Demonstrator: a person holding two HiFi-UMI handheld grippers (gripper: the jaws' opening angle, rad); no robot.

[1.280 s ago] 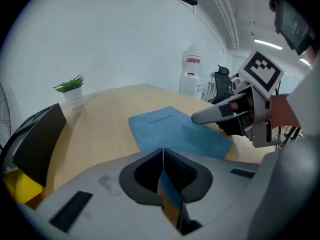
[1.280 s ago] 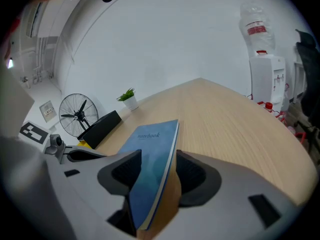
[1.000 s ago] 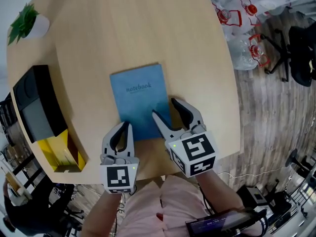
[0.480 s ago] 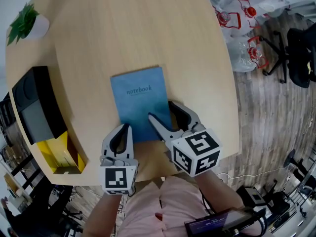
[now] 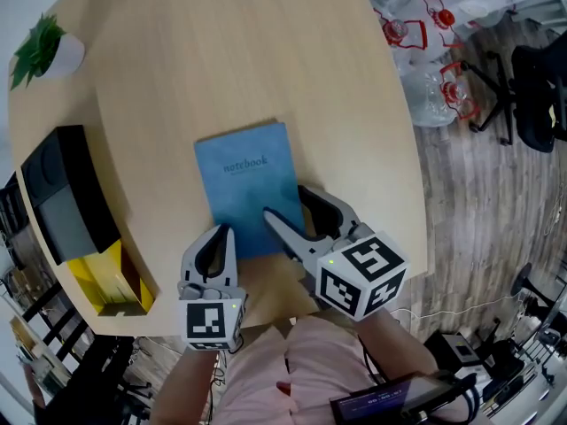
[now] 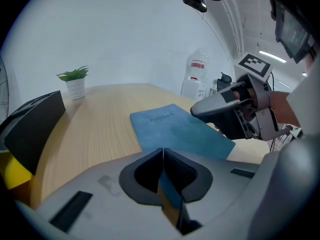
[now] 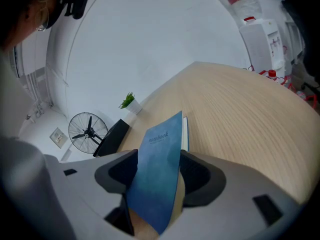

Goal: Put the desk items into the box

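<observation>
Bright, even lighting; fisheye-warped edges, soft shadows.

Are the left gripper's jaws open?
No, in its own view the left gripper has its jaws pressed together at the tips, with the blue notebook lying beyond them.

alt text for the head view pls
From above: the right gripper, tongs apart, straddles the near right corner of a blue notebook lying flat on a pale wooden table. The left gripper, tongs together, sits by the near left corner; a black and yellow box and a small potted plant stand at the table's left.
</observation>
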